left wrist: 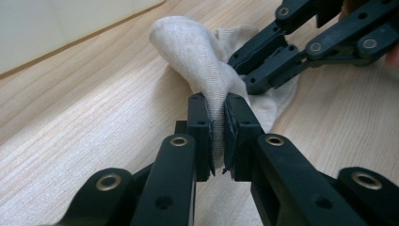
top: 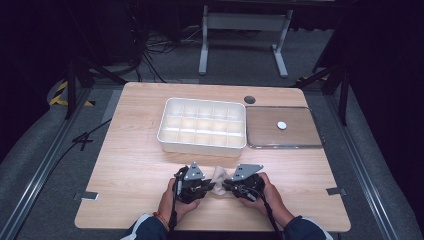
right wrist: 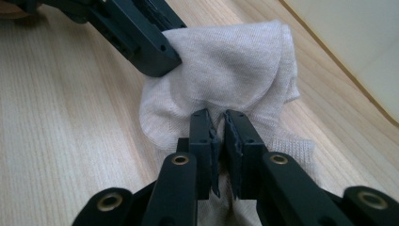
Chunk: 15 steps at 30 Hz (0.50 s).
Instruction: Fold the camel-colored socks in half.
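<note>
A pale beige sock [top: 219, 176] lies crumpled on the wooden table [top: 135, 150] near its front edge, between the two hand-held grippers. My left gripper [top: 212, 186] is shut on a fold of the sock [left wrist: 197, 52], and the fabric is pinched between its pads [left wrist: 217, 117]. From the other side, my right gripper [top: 225, 184] is shut on the sock's lower edge [right wrist: 219, 127]. The sock [right wrist: 235, 61] bunches up beyond those jaws. The left gripper's fingertips [right wrist: 155, 56] press into it at the upper left of the right gripper view.
A white tray [top: 202, 146] divided into several compartments stands just behind the grippers. To its right lies a flat clear lid [top: 260, 135] with a white knob [top: 282, 125]. A dark round hole [top: 250, 100] is in the tabletop behind it.
</note>
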{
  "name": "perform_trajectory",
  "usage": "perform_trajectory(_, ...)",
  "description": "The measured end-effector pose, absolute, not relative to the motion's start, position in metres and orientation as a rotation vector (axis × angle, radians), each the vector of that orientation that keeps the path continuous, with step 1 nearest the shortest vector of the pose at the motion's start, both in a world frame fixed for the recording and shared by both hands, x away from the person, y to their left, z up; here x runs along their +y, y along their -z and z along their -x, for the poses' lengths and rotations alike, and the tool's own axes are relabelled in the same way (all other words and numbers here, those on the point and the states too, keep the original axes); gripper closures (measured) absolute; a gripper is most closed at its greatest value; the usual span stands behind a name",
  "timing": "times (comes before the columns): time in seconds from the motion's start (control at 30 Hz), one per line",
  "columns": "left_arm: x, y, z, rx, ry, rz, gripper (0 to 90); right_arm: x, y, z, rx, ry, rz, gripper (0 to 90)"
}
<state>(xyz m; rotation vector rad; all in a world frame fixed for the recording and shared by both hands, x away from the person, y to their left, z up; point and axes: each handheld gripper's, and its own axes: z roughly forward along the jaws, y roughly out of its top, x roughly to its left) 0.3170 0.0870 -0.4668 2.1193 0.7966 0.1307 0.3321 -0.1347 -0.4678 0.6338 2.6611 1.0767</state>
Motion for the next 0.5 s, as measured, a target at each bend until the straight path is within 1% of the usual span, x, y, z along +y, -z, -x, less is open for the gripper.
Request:
perform_trajectory(0.07,0.089,0.466,-0.317,0.805,-0.116,-2.102,82.4,-0.133,0.468,-0.332,2.655,-1.071,-0.634,81.7)
perform_trajectory(0.3,0.093,0.461,-0.318,0.806,-0.129,-2.07,82.5,-0.123,0.47,-0.333,2.62,-1.071,-0.624,81.7)
perform_trajectory(0.4,0.095,0.46,-0.318,0.816,-0.131,-2.076,82.5,-0.12,0.469,-0.333,2.613,-1.065,-0.621,79.3)
perform_trajectory(0.43,0.096,0.46,-0.319,0.809,-0.132,-2.088,82.5,-0.119,0.468,-0.332,2.606,-1.039,-0.605,74.3)
perform_trajectory(0.5,0.097,0.461,-0.319,0.821,-0.119,-2.078,82.4,-0.119,0.467,-0.331,2.61,-1.043,-0.614,73.2)
